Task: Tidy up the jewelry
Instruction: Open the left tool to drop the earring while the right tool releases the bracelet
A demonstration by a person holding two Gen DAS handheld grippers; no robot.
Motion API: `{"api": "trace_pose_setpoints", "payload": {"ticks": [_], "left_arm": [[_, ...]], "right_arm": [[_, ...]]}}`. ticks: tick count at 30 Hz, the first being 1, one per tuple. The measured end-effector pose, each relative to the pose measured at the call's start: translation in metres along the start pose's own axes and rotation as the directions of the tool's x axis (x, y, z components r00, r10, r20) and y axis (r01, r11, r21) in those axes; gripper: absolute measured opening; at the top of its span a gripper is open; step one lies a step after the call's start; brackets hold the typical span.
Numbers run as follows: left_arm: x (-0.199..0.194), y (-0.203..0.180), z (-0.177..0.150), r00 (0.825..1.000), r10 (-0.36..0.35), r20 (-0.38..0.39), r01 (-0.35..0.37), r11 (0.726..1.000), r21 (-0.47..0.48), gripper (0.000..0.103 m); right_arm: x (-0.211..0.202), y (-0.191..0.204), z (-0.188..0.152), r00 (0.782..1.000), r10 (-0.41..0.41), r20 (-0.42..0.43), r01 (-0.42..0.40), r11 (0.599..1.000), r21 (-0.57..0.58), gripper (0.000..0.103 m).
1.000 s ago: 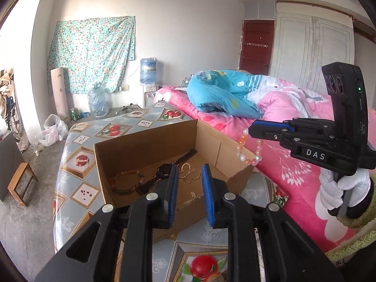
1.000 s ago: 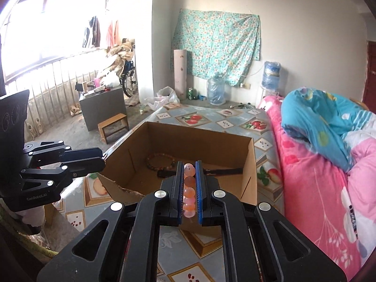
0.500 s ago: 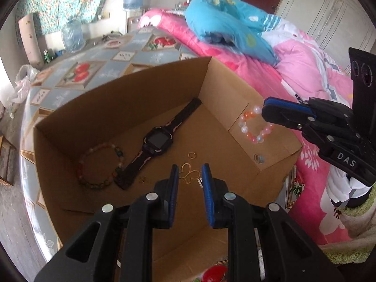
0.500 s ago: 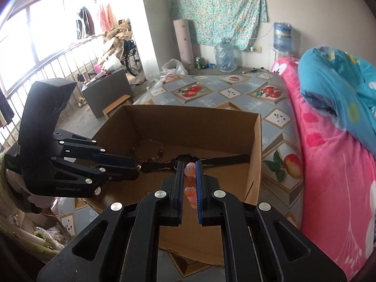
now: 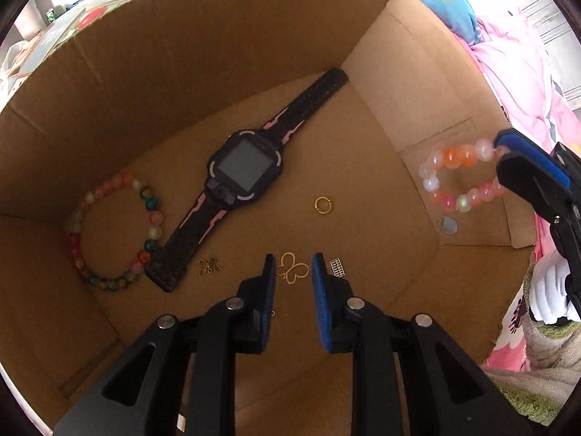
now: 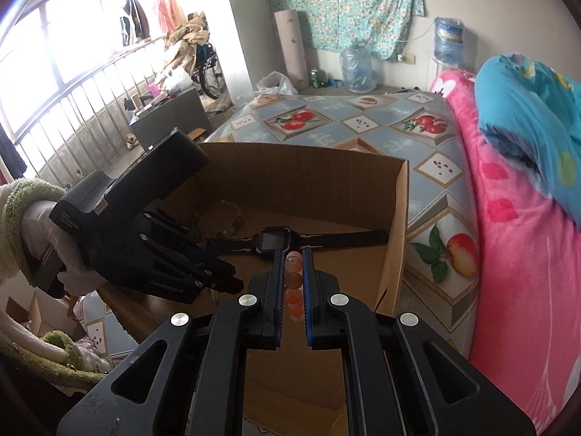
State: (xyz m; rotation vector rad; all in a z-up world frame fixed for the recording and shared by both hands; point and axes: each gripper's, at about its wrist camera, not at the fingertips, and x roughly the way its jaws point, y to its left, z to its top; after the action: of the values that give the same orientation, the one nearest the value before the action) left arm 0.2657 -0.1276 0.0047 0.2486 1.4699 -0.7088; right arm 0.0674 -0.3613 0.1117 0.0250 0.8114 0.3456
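The butterfly charm [image 5: 292, 271] is framed between the left gripper's [image 5: 292, 267] parted jaws; beads [image 6: 293, 283] are clamped by the right gripper [image 6: 292, 270].

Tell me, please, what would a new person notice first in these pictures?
Probably the black watch lying slantwise in the middle of the cardboard box, with a colourful bead bracelet to its left. Next, the right gripper holding a pink and orange bracelet over the box's flap.

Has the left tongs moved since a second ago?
Yes. The left tongs dropped from outside the cardboard box down into it, now straddling the gold butterfly charm on its floor.
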Motion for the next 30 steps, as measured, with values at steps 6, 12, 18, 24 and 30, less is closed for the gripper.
{"api": "trace_pose_setpoints", "payload": {"ticks": [6,12,18,24,30], "left_arm": [[-0.008,0.009,-0.006,0.998,-0.046,0.037,0.047,0.998,-0.033,0.025],[-0.040,0.012,-0.022,0.979,-0.035,0.200,0.044,0.998,-0.041,0.025],[-0.092,0.014,-0.073,0.898,0.015,0.440,0.013,0.998,-0.062,0.031],[-0.132,0.021,-0.119,0.794,0.101,0.600,-0.005,0.987,-0.158,0.039],[-0.144,0.034,-0.152,0.745,0.176,0.644,-0.029,0.972,-0.233,0.044]], "right_arm": [[0.000,-0.001,-0.002,1.000,-0.005,-0.024,0.005,1.000,0.004,0.008],[0.000,-0.001,-0.002,0.998,-0.008,-0.067,0.007,1.000,-0.007,0.008],[0.010,0.005,0.000,0.987,0.002,-0.159,-0.009,0.999,-0.046,0.008],[0.033,0.010,-0.001,0.963,-0.104,-0.249,0.074,0.989,-0.128,0.009],[0.021,0.008,0.000,0.966,-0.153,-0.206,0.129,0.984,-0.126,0.009]]}}
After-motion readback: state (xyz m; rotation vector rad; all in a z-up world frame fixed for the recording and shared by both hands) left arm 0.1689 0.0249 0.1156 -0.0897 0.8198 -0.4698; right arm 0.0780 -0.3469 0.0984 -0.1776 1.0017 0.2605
